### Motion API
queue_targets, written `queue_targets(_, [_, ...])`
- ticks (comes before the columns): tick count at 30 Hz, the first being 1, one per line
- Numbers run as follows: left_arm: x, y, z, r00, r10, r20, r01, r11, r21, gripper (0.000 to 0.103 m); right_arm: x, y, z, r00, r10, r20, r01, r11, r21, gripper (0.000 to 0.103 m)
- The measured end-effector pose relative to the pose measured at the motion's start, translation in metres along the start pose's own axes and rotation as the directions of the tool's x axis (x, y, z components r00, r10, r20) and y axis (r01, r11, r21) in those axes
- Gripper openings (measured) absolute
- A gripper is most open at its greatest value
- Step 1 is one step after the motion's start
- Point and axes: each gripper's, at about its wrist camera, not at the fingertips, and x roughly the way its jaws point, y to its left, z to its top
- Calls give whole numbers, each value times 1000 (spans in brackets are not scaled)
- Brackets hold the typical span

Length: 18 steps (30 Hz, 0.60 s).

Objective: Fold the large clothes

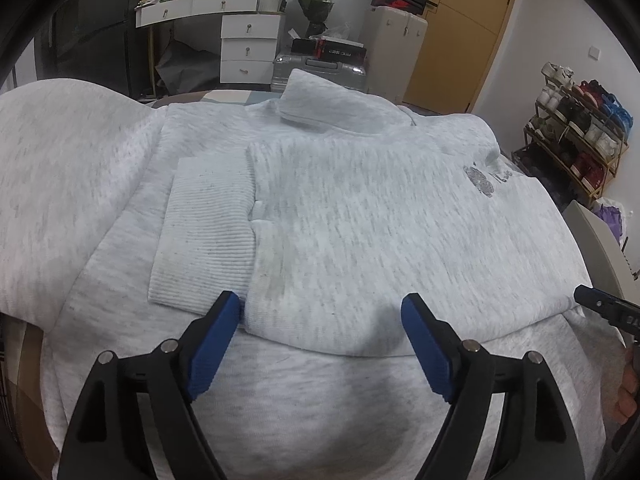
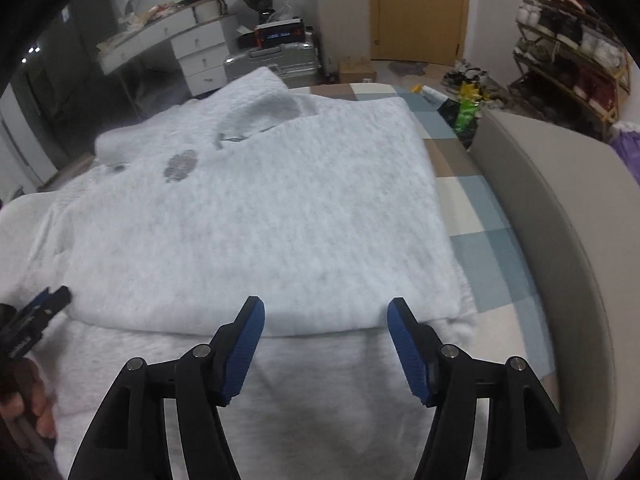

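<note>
Sweatshirt [image 1: 360, 220] in pale heathered grey covers most of the bed [image 2: 472, 216], whose blue, beige and white checked cover shows past the garment's right edge. Its body is folded over on itself, so an upper layer ends in a straight edge lying across the lower layer just ahead of both tools. A grey printed emblem [image 2: 180, 166] sits on the upper layer, towards the far side. One sleeve is laid across the body, and its ribbed cuff [image 1: 204, 236] rests flat on the fabric, left of the middle in the left wrist view.

Beyond the bed stand a white dresser [image 1: 244, 44], a silver suitcase [image 2: 276, 58], a yellow door [image 2: 420, 8] and a shoe rack [image 1: 576, 136].

The left gripper [image 1: 320, 312] hangs just over the folded edge, its blue fingers [image 1: 216, 344] spread well apart with nothing pinched between them. The right gripper [image 2: 324, 316] hovers over the same edge nearer the bed's right side, its fingers [image 2: 408, 348] likewise apart and gripping nothing.
</note>
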Motion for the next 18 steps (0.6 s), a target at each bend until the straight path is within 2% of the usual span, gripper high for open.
queue_targets(2, [-10,-1,-2,1000,23,-14,-23,1000,1,79,-14,7,-3,997,83,11,-83,997,7,67])
queue_targets(3, [-22,0,-3,1000,24,4,-24,1000,-5,79,-23,9,-6,994,104,25,-104,995,0,68])
queue_targets(6, [-82,14,-4,989,8,147,-1,999,-46,79,-47,15,-12,986,147,74,-146,989,-20,76])
queue_targets(8, [-127,35,-2,970,61,237,-35,993,-112,79,-59,15,-15,980,175,95,-174,985,-12,77])
queue_targets(10, [-170,66,0,932,155,326,-85,972,-219,80,-70,13,-20,974,199,109,-200,980,2,77])
queue_targets(12, [-208,106,-1,883,265,387,-118,924,-365,83,-81,9,-25,967,219,132,-223,975,17,77])
queue_targets(15, [-249,168,-12,809,425,407,-126,801,-586,83,-92,2,-33,959,243,149,-251,967,37,78])
queue_targets(17, [-265,206,-22,772,502,389,-120,717,-686,83,-98,0,-37,956,251,150,-260,965,44,78])
queue_targets(18, [-269,224,-25,766,527,367,-122,680,-723,83,-100,-1,-40,956,252,150,-262,964,45,78])
